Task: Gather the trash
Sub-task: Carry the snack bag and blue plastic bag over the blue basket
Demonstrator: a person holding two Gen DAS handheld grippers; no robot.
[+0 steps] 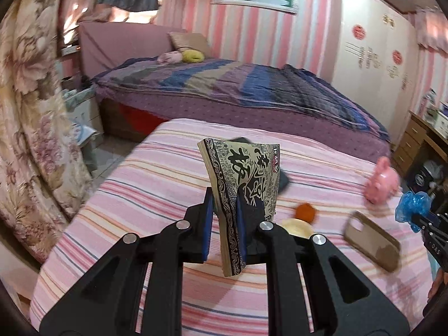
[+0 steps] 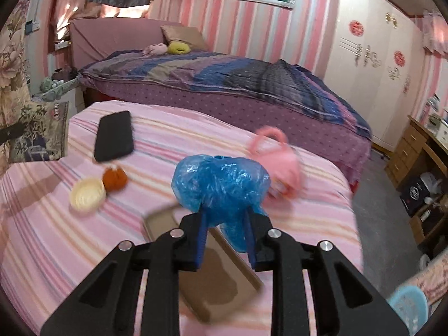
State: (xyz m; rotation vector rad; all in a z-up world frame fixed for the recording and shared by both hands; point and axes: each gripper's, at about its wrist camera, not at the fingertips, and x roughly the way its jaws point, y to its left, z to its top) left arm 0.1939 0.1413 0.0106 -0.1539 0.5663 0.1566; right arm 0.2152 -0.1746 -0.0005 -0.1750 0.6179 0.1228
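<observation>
While raised above pink striped bedsheet [image 2: 42, 224]: left gripper [image 1: 225, 218] clamped shut on flat printed paper packet [image 1: 243, 184], stiff enough to stand upright. Right gripper [image 2: 225, 233] pinching crumpled blue plastic bag [image 2: 221, 182] — likely light, soft, slippery; best gripped at bunched middle.

Crinkly glossy blue plastic bag [image 2: 221, 184]; printed paper packet [image 1: 243, 179].

free: striped cover [image 2: 42, 238] left | blocked: phone case [image 2: 218, 277], pink toy [image 2: 282, 165]
</observation>
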